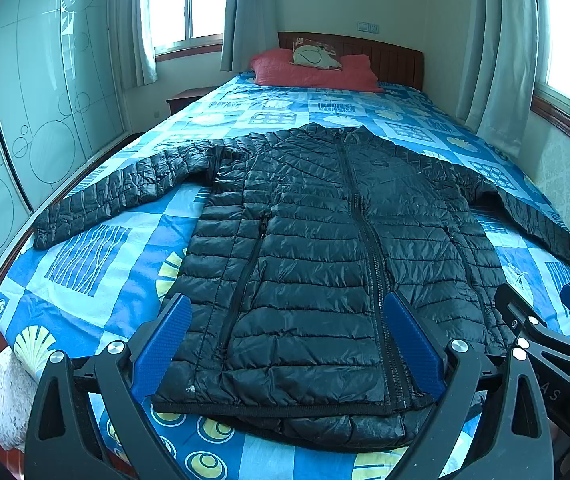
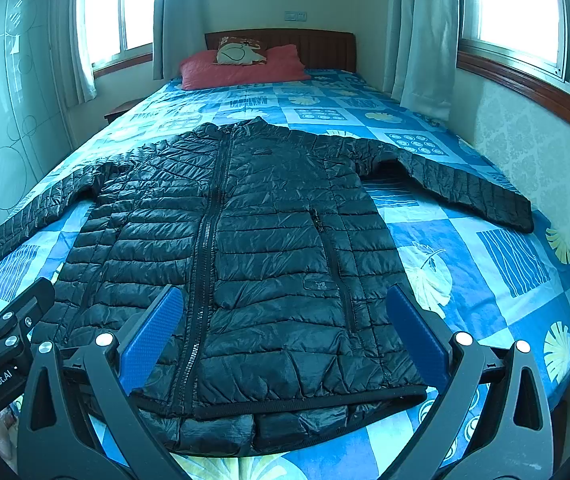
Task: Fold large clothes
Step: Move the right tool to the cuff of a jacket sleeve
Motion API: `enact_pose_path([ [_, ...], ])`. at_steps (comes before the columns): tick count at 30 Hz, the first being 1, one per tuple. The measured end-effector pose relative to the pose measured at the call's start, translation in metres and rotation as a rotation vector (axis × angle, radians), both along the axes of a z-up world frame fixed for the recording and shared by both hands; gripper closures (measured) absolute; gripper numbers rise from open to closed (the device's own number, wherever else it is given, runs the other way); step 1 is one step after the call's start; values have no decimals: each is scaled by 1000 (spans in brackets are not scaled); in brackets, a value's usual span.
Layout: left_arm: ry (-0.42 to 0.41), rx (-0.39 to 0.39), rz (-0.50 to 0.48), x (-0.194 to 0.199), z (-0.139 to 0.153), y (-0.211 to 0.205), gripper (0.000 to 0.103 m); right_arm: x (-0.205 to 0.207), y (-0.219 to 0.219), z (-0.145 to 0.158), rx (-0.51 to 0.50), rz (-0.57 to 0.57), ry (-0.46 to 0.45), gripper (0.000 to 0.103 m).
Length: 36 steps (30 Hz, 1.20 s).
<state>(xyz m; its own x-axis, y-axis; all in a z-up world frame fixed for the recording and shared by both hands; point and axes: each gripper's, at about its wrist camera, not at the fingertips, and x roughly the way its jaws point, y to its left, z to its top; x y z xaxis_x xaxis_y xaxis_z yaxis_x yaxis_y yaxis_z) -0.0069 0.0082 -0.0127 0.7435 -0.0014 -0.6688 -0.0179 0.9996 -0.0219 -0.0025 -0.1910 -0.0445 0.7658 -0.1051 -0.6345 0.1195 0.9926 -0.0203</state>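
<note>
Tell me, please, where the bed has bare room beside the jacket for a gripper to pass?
Bare bedspread lies between each spread sleeve and the puffer jacket body, and between collar and red pillow. The middle is covered by the jacket.

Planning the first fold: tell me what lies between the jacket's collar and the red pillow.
Only bare patterned bedspread lies between the jacket collar and the red pillow, shown in both wrist views.
</note>
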Motion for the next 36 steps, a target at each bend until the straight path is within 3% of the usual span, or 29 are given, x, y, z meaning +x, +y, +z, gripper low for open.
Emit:
enact_pose_path([
  [8, 8, 6, 23, 8, -8, 12, 8, 10, -15, -7, 41, -16, 11, 2],
  [14, 7, 53, 218, 50, -29, 72, 7, 29, -67, -16, 140, -124, -8, 2],
  [16, 22, 75, 289, 68, -41, 99, 7, 37, -95, -21, 172, -179, -31, 3],
  [19, 73, 93, 380, 99, -64, 144, 7, 54, -139, -29, 180, -278, -32, 39],
  [25, 142, 100, 554, 144, -103, 226, 7, 79, -241, -47, 334, -457, -64, 34],
  [28, 165, 61, 622, 152, -116, 256, 7, 83, -293, -61, 438, -536, -93, 34],
  [31, 200, 54, 677, 158, -132, 273, 7, 88, -343, -79, 556, -616, -120, 34],
  [36, 208, -4, 705, 159, -141, 282, 6, 92, -409, -107, 657, -737, -184, 34],
])
